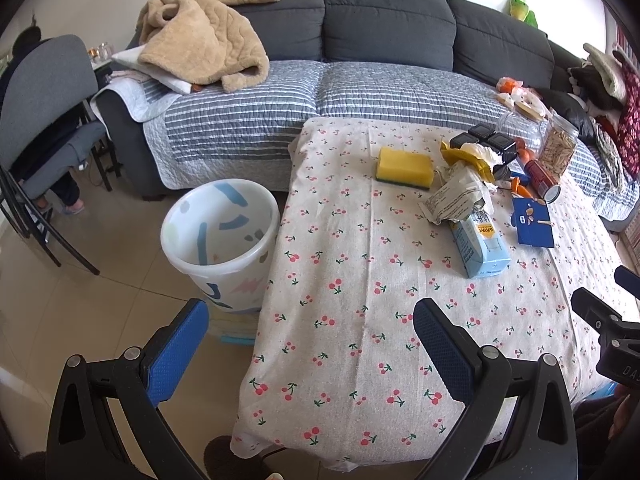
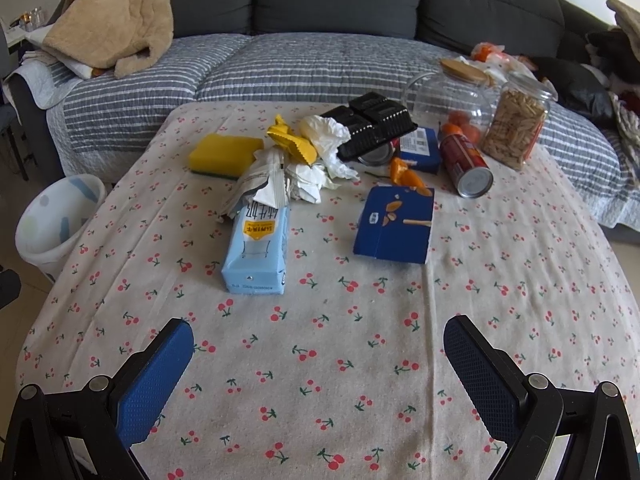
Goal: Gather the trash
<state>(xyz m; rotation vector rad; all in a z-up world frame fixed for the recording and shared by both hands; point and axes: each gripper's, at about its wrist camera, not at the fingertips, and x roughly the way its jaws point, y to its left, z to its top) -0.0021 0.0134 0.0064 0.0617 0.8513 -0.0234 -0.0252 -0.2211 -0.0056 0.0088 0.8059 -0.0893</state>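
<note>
Carton (image 2: 256, 250) is seen ahead-left of right gripper (image 2: 318, 364), long axis pointing away; nearer than left gripper (image 1: 310, 340). Both jaws wide, nothing held.

the tablecloth (image 2: 320, 360) is matt woven cloth printed with cherries. the milk carton (image 2: 256, 248) is smooth coated card, the blue box (image 2: 394, 226) matt card. the tissue (image 2: 326, 136) is soft crumpled paper; the yellow wrapper (image 2: 290, 140) looks like creased glossy film. the sponge (image 2: 224, 154) is porous foam. the can (image 2: 466, 160) has a shiny metal end. the jar (image 2: 514, 120) is clear and glossy. the bin (image 1: 220, 236) is smooth plastic. the finger pads (image 2: 154, 384) are blue dimpled rubber.
</note>
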